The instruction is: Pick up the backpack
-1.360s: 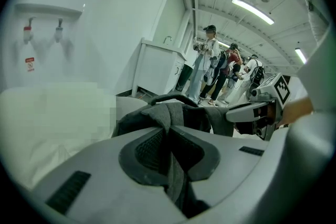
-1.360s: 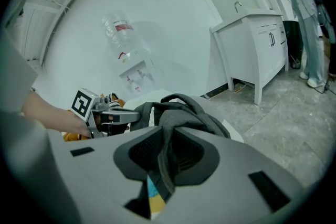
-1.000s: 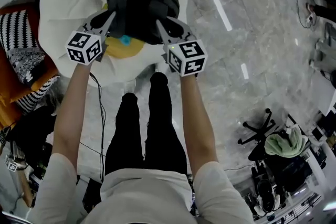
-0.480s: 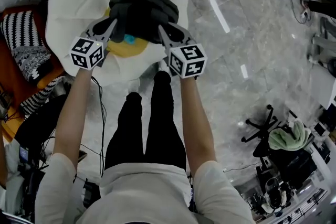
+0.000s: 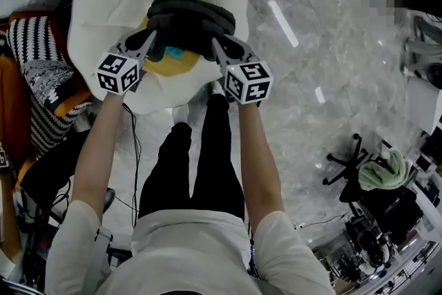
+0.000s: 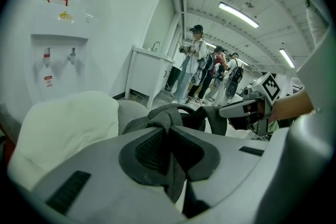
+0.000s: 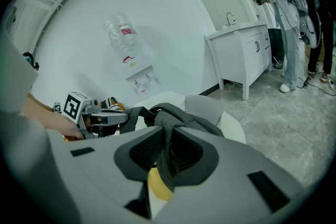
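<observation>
A dark grey backpack (image 5: pixel 190 24) hangs between my two grippers above a white beanbag (image 5: pixel 110 3). My left gripper (image 5: pixel 152 38) is shut on a fold of the backpack's fabric (image 6: pixel 165 120) at its left side. My right gripper (image 5: pixel 215 45) is shut on the fabric (image 7: pixel 167 152) at its right side. A yellow patch with a blue spot (image 5: pixel 168 60) shows under the bag, and the same yellow patch (image 7: pixel 157 186) shows below the right jaws. Each gripper sees the other across the bag: the right gripper (image 6: pixel 247 107) and the left gripper (image 7: pixel 107 118).
An orange seat with striped black-and-white cushions (image 5: pixel 38 79) is at the left. A black office chair with a green cloth (image 5: pixel 376 179) stands at the lower right on the grey marble floor (image 5: pixel 311 72). A white cabinet (image 7: pixel 244 52), a water dispenser (image 6: pixel 58 60) and several people (image 6: pixel 207 68) stand beyond.
Both grippers have risen with the backpack held between them, lifting it off the white beanbag. The view has shifted a little, with the beanbag and cushions sliding down-left.
</observation>
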`<state>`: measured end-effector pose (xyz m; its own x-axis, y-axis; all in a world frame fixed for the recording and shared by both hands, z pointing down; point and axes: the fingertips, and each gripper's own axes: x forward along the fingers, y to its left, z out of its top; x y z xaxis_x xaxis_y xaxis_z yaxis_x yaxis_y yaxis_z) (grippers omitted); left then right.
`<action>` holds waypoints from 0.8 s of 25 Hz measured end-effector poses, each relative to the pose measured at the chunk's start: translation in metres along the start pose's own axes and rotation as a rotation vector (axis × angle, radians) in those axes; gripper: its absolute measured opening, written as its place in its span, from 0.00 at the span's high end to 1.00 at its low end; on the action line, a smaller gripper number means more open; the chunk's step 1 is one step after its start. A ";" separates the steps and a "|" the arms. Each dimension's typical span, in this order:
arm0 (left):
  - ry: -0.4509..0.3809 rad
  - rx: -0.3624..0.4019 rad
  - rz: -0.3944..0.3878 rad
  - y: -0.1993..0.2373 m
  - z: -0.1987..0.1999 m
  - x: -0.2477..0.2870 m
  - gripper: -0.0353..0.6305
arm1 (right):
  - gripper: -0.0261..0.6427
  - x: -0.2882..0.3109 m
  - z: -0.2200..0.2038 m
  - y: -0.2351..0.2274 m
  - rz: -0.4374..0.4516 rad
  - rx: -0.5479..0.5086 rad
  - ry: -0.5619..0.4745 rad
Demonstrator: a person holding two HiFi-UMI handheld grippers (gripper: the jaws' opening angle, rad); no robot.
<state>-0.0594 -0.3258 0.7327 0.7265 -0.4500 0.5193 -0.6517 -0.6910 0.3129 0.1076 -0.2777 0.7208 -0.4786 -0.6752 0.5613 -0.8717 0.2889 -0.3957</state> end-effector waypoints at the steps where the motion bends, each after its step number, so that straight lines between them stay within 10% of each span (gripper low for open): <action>1: -0.004 0.005 -0.005 -0.001 0.001 -0.003 0.90 | 0.87 -0.002 0.000 0.003 -0.005 -0.001 -0.003; 20: -0.051 0.019 -0.072 -0.034 0.031 -0.075 0.90 | 0.87 -0.059 0.023 0.060 -0.061 -0.004 -0.027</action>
<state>-0.0848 -0.2867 0.6585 0.7817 -0.4266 0.4550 -0.5935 -0.7328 0.3327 0.0862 -0.2365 0.6474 -0.4213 -0.7096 0.5648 -0.8999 0.2494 -0.3578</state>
